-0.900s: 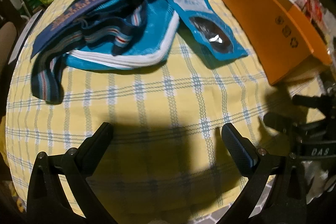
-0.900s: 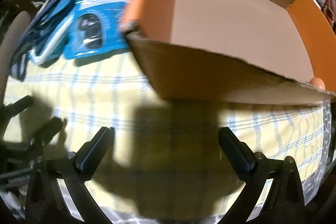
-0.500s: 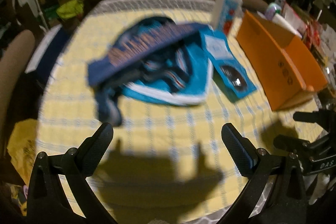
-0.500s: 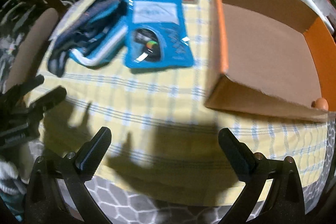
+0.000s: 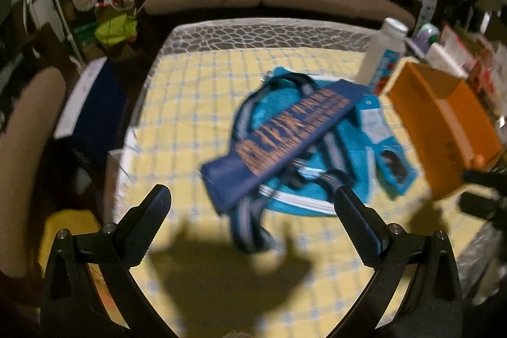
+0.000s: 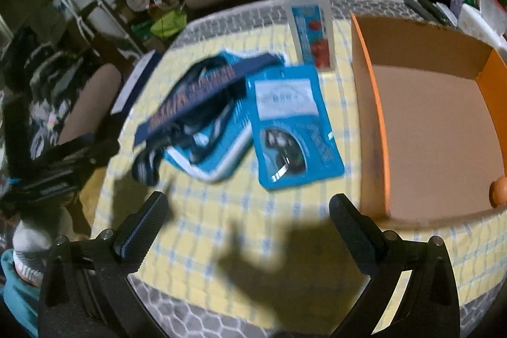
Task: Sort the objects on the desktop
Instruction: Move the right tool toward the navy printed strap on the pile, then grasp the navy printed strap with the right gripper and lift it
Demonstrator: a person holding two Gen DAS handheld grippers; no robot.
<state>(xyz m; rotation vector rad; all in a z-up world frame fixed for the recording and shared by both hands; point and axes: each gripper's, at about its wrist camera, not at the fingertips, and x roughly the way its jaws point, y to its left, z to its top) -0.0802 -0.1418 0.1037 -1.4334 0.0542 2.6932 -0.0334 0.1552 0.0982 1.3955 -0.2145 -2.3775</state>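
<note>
Both the left gripper (image 5: 252, 205) and right gripper (image 6: 248, 211) hang spread and empty, so the orange cardboard box (image 6: 424, 132) at 3 o'clock waits open-topped for the blue foil pouch (image 6: 293, 129).

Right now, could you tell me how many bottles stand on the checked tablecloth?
1: a white plastic bottle at the far edge, beside the orange cardboard box. Nothing suggests another hidden one.

No legible text. Navy strip (image 5: 286, 133) atop teal bag: orange lettering, blurred, unreadable. Blue pouch (image 6: 293, 129): white label panel, print too small and blurred. Bottle (image 6: 309, 21): blue-red label, wording indistinct. Orange box (image 5: 443, 129) side: dark marks, unreadable.
</note>
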